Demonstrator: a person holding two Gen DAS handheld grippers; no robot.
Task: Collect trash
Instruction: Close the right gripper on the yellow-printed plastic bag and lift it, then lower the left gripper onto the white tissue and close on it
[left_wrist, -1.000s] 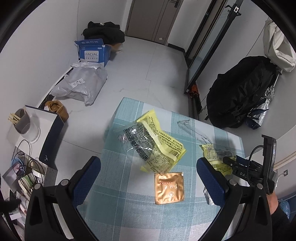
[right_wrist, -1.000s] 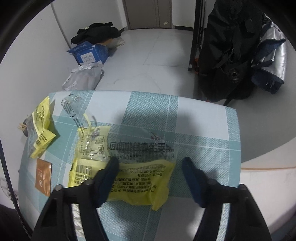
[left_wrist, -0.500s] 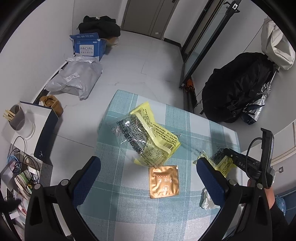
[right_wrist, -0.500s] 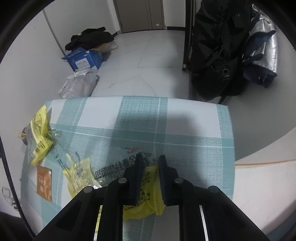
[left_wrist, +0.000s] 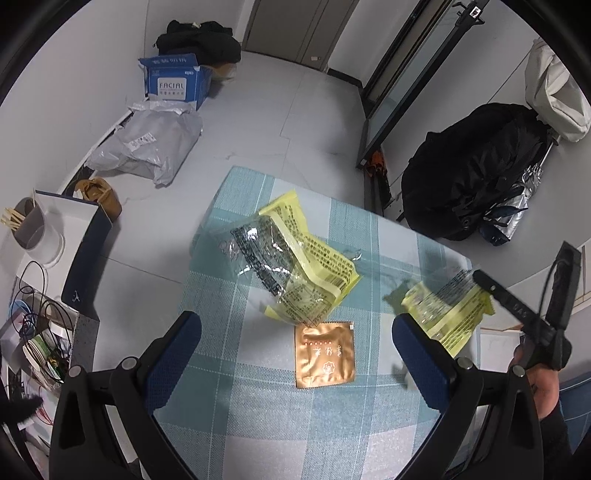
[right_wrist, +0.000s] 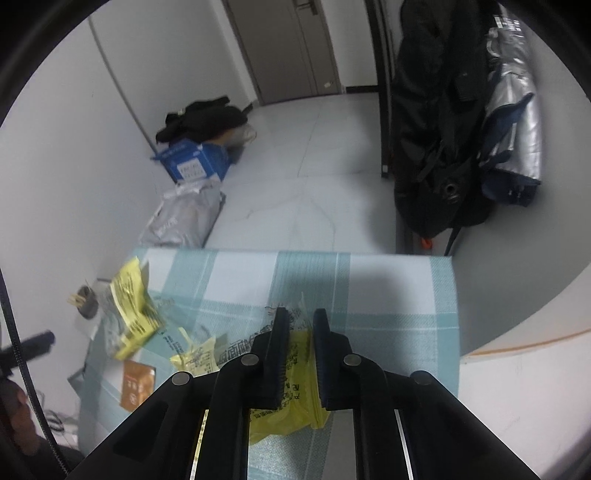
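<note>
Keep the right claw (right_wrist: 300, 325) pinched tight on the crinkly yellow-and-clear plastic wrapper (right_wrist: 295, 373) near the bench's (right_wrist: 399, 291) right edge, lift slowly, then send the wide-open left claw (left_wrist: 295, 336) to the flat brown foil packet (left_wrist: 324, 353).

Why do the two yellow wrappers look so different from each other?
The yellow wrapper in the tongs is pinched by the right tongs and lifted, while the yellow wrapper on the table lies flat on the checked cloth. The held one looks bunched and blurred; the lying one is spread out, its print sharp. The lying one sits ahead of the open left tongs, untouched. Both are yellow and clear plastic with black printing.
</note>
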